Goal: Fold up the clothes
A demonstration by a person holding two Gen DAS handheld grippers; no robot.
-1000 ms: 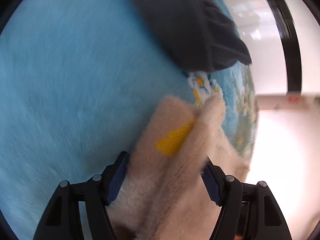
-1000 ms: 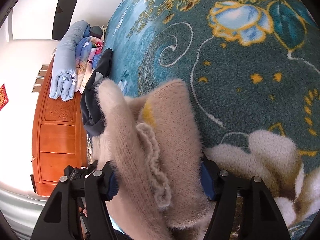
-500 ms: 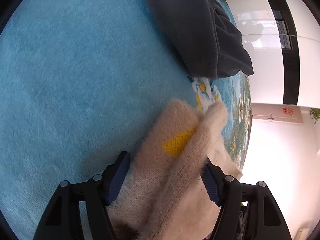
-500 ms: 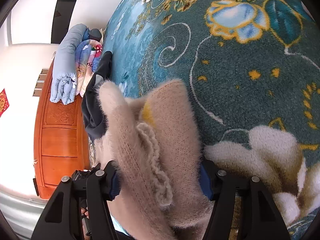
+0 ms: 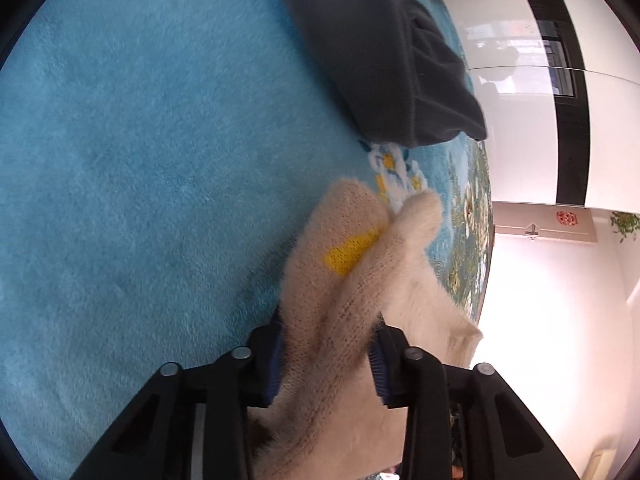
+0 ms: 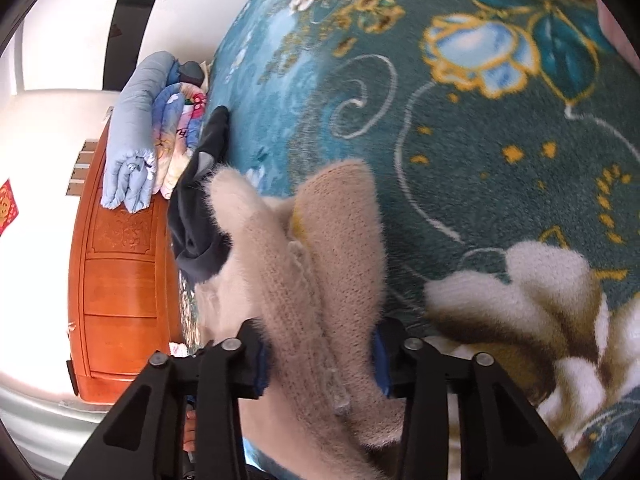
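On a bed spread with a teal floral blanket (image 6: pixel 500 184), we have both grippers on a fluffy beige sweater (image 5: pixel 352 280). At lower centre of the left wrist view, the left gripper (image 5: pixel 328 364) has just been closing, its fingers narrowed and pinching the bunched knit. In the right wrist view the right gripper (image 6: pixel 320 364) has likewise just closed on the same garment. A dark garment (image 5: pixel 400 60) lies at the upper right of the left view. We judge the grasp made; next comes lifting and carrying the edge over evenly.
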